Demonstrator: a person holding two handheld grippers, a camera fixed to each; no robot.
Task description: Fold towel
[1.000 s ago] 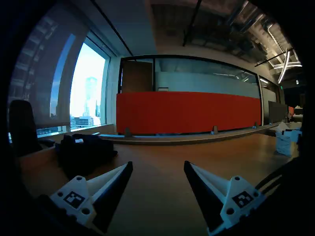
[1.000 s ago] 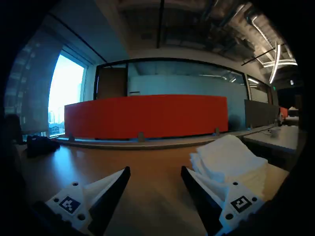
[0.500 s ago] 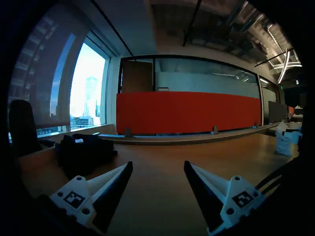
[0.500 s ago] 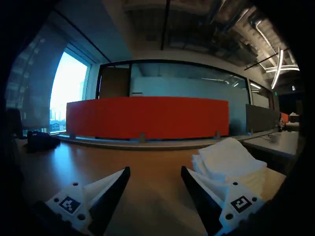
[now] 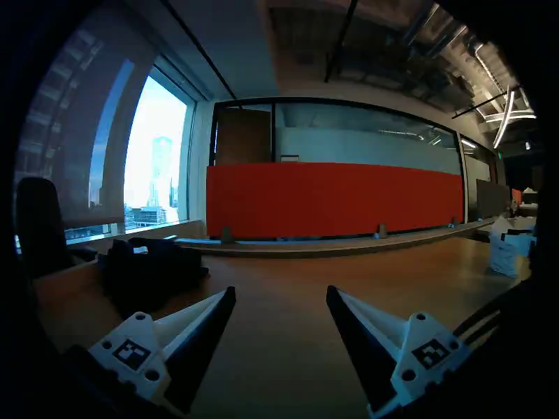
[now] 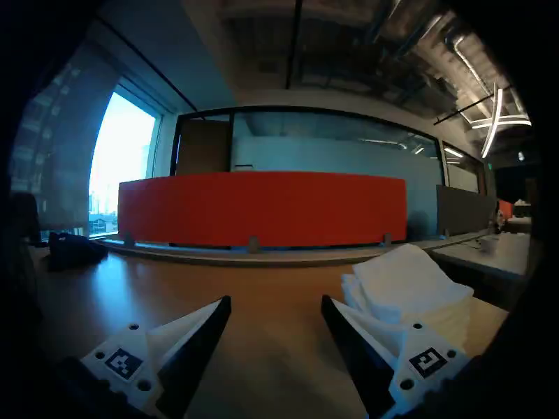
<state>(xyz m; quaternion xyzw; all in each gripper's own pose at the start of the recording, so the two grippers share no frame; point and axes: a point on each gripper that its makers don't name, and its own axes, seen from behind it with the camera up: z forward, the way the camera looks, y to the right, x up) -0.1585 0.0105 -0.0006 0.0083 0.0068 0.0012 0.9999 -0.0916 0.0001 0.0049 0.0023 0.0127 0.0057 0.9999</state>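
A stack of folded white towels (image 6: 409, 286) lies on the wooden table (image 6: 272, 300), just beyond my right gripper's right finger. The same white stack (image 5: 509, 251) appears small at the far right in the left gripper view. My right gripper (image 6: 276, 302) is open low over the table, with nothing between its fingers. My left gripper (image 5: 281, 292) is also open and empty above the bare wood (image 5: 293, 328).
A dark bundle of cloth (image 5: 147, 269) sits on the table left of my left gripper, also seen far left as a dark bundle (image 6: 70, 250). An orange divider panel (image 5: 335, 199) runs along the table's far edge. A dark chair back (image 5: 38, 223) stands by the window.
The right gripper view shifted slightly over the second; the towel stack sits a little lower and further right of the finger. The left gripper has not moved.
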